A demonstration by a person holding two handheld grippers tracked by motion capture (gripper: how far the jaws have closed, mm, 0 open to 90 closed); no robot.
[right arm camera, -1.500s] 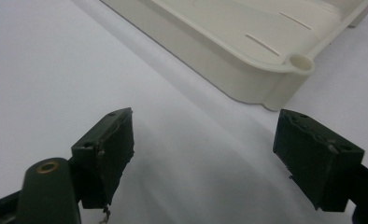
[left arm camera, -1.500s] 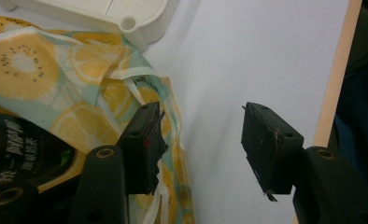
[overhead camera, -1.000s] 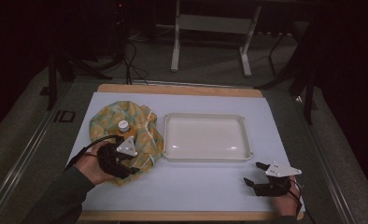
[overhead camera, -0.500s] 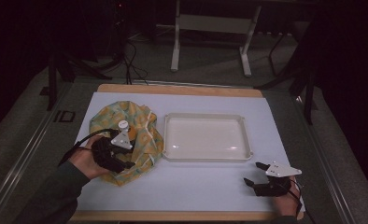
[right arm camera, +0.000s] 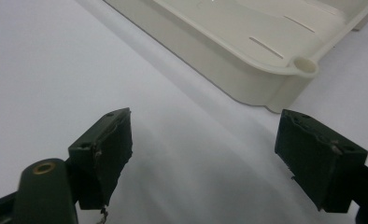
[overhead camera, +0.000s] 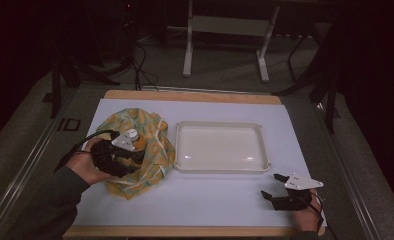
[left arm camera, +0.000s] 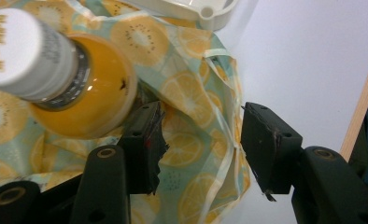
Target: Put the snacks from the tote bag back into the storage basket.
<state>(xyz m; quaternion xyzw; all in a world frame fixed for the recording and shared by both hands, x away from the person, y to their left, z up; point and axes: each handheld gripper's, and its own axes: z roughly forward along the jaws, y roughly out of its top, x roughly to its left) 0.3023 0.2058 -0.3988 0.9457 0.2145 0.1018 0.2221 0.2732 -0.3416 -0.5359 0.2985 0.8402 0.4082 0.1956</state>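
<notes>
While jaws gape, left gripper [left arm camera: 198,140] over bag [left arm camera: 196,88], bottle [left arm camera: 56,79] (cap print unreadable), right gripper [right arm camera: 203,158] likewise.

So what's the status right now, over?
Left gripper open over fruit-print bag, beside orange bottle. Right gripper open, idle near white tray. Bag folds crowd the bottle.

The high view looks forward and down from above the near edge of the table [overhead camera: 225,205], taking in its whole top. The left gripper view sits close over the patterned bag [left arm camera: 196,93], with a tray [left arm camera: 210,11] corner at top centre. The right gripper view looks low across the table toward the same tray [right arm camera: 247,65], upper right.
</notes>
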